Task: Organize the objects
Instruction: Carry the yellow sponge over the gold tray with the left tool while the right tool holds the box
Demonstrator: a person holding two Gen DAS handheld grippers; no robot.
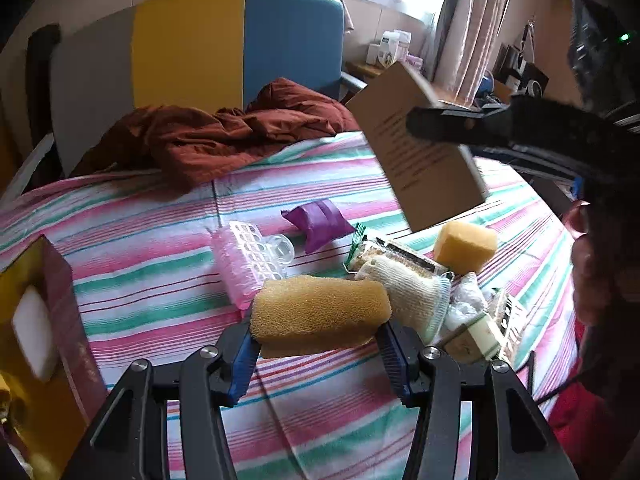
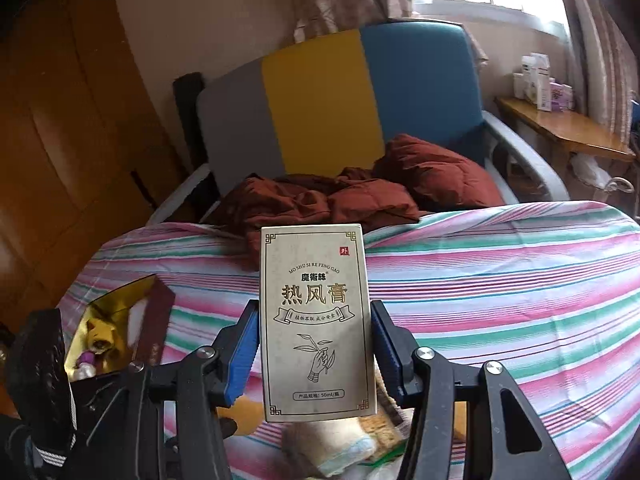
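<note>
My left claw [image 1: 318, 354] is pinching the oblong yellow sponge [image 1: 320, 312] across its long ends, the blue pads sunk a little into the foam. It sits just clear of the striped bedspread [image 1: 160, 276], in front of the pile of small things: a knitted scrubber [image 1: 408, 292], a second, squarer sponge [image 1: 464, 246], a pink hair roller [image 1: 240, 268] and a purple packet [image 1: 320, 224]. My right claw [image 2: 312, 354] is clamped on the upright cream-coloured ointment box [image 2: 316, 320], gripping its two narrow sides about halfway up; in the left view that box hangs tilted above the pile.

The place for both, as I judge it, is the open gold-lined box [image 1: 44, 316] at the left edge of the bed, which already holds some small items.

To do this step well, I should carry the sponge left and low over the bedspread, keeping the squeeze light: foam springs back, and a harder pinch only makes it pop sideways out of the pads. I want it over the gold lining, past the dark red wall, before I spread the claw, and I should aim for a free corner, not on top of the white block [image 1: 32, 332] inside. The sponge is long, so turning it to lie along the box's length should help it drop flat.

The right claw should wait high with its box, well apart from my left's path, then follow once the way is clear.
</note>
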